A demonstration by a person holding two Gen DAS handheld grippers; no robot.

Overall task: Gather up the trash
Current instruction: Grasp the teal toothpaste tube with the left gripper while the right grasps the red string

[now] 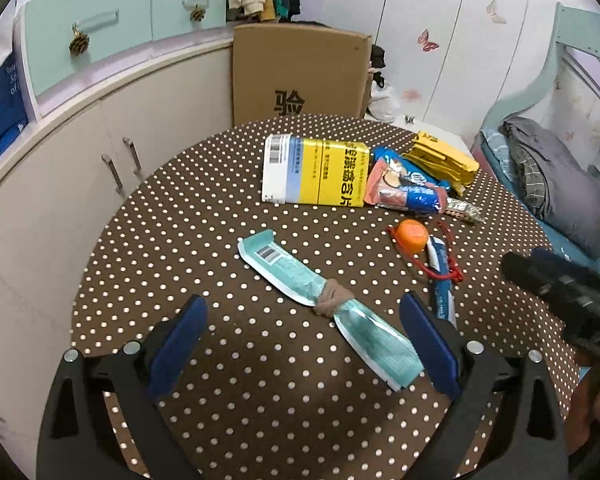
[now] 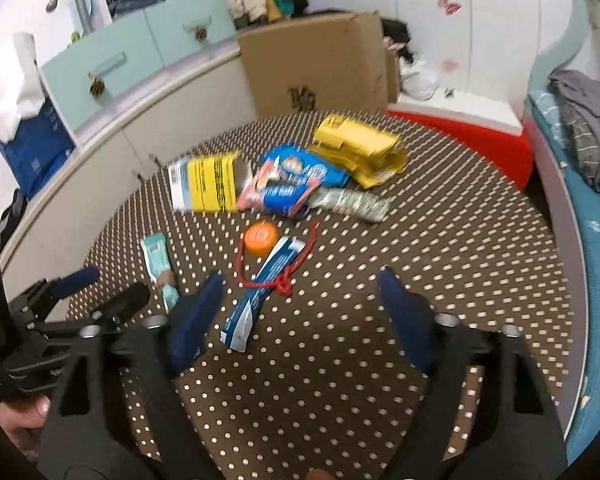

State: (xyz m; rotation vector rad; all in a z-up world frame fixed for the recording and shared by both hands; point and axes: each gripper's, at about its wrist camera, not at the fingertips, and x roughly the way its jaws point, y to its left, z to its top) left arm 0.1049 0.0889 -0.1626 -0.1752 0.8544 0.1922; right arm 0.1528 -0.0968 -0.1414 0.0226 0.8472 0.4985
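Note:
Trash lies on a round brown polka-dot table [image 1: 228, 408]. A teal wrapper [image 1: 296, 276] knotted with a tan band lies between the fingers of my left gripper [image 1: 304, 340], which is open and not touching it. A blue-white wrapper [image 2: 260, 292] under a red string [image 2: 284, 284] lies just ahead of my right gripper [image 2: 300, 316], open, close to its left finger. An orange cap [image 2: 261, 238] sits beyond. Farther back lie a yellow-white box [image 1: 316, 176], a blue-pink snack bag [image 1: 404, 188], a yellow bag [image 1: 440, 160] and a small patterned wrapper [image 2: 352, 200].
A cardboard box [image 1: 300, 72] stands behind the table. Beige cabinets [image 1: 60, 184] with teal drawers run along the left. A bed [image 1: 548, 172] with grey bedding is on the right, and a red-sided block [image 2: 460, 140] sits past the table's far right edge.

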